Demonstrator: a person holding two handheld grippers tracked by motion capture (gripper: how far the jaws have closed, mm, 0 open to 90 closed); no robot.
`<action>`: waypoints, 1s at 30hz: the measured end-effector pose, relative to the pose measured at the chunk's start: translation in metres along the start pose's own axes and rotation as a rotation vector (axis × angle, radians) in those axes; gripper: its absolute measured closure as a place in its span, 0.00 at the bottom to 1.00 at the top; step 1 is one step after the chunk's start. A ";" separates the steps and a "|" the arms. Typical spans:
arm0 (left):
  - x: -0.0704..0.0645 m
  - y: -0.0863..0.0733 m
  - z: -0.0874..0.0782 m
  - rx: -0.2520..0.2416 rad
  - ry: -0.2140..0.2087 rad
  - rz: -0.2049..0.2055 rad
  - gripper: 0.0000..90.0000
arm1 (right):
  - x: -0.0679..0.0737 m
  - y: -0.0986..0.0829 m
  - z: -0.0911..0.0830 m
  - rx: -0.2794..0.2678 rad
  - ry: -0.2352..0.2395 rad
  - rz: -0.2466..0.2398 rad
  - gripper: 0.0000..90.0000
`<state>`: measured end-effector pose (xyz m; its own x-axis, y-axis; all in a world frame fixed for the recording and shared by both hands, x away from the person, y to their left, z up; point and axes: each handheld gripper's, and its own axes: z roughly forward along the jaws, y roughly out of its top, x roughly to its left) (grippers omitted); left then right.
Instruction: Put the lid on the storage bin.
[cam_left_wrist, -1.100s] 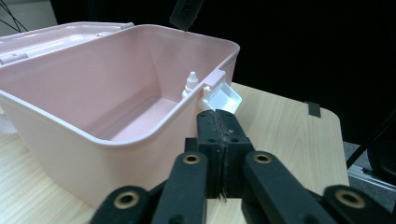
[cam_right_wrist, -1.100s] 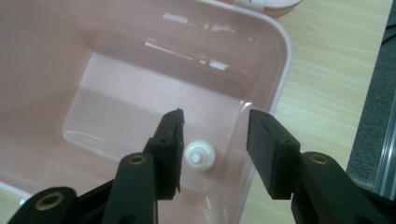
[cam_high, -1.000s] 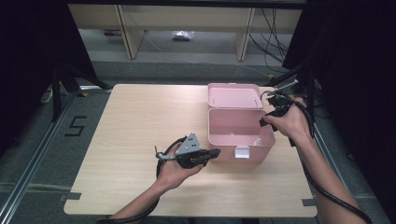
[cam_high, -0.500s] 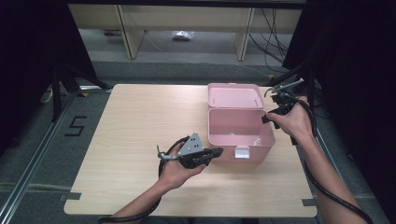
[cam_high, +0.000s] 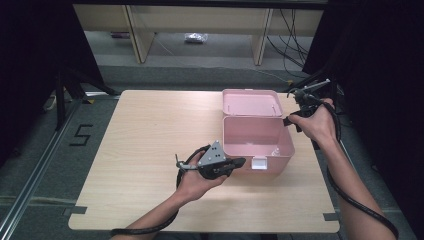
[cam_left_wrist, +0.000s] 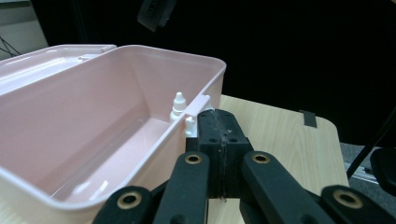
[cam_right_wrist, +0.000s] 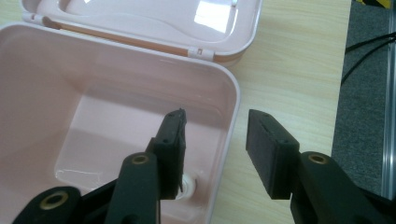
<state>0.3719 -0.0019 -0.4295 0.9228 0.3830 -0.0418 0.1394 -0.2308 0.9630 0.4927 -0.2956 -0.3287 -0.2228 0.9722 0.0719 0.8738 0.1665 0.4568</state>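
A: Quick status on the pink box (cam_high: 257, 137)?

B: Pink plastic storage box, lid (cam_high: 250, 102) flipped back flat on the wooden surface (cam_high: 150, 130), hinged at the far side. Sits right of centre. White latch tab (cam_high: 259, 162) on the near wall.

A: Left gripper (cam_high: 239, 161)?

B: Fingers (cam_left_wrist: 219, 140) clenched tight, nothing between them. In the left gripper view they're pressed up against the box's near rim, by the latch; can't tell if they're pushing or just resting there.

A: Right gripper (cam_right_wrist: 215, 140)?

B: Fingers released, wide gap. In its own view they straddle the box's right wall: one finger (cam_right_wrist: 170, 140) inside, the other outside over the surface. Not pinching yet.

A: Anything inside?

B: Small white dropper bottle (cam_left_wrist: 178, 104) standing by the near wall, cap up. Another white bit (cam_right_wrist: 189, 184) shows on the box floor under the right gripper's inner finger, prob. the same bottle, can't confirm.

A: How will the box handle?

B: My guess: light, thin-walled, stiff enough but walls flex if squeezed hard. Glossy plastic, so slippery on the pads; nearly empty, so it'll slide on the surface if nudged. Best hold is the rolled rim of a side wall, one finger in, one out, as the right one is set up. Lid looks floppy at the hinge; take it at its free edge, not the middle. Bottle is small, tips easily.
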 end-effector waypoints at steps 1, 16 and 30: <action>-0.001 0.000 0.002 -0.001 -0.002 0.002 1.00 | 0.000 0.001 0.001 0.001 0.000 0.009 0.65; -0.003 -0.002 0.033 0.002 -0.022 0.033 1.00 | -0.011 0.028 0.014 -0.017 -0.016 0.041 0.71; -0.002 -0.011 0.055 0.016 -0.014 0.031 1.00 | -0.010 0.053 0.036 -0.012 -0.022 0.049 0.73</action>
<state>0.3885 -0.0490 -0.4543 0.9315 0.3633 -0.0160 0.1166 -0.2566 0.9595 0.5572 -0.2908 -0.3373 -0.1701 0.9825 0.0756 0.8781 0.1164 0.4642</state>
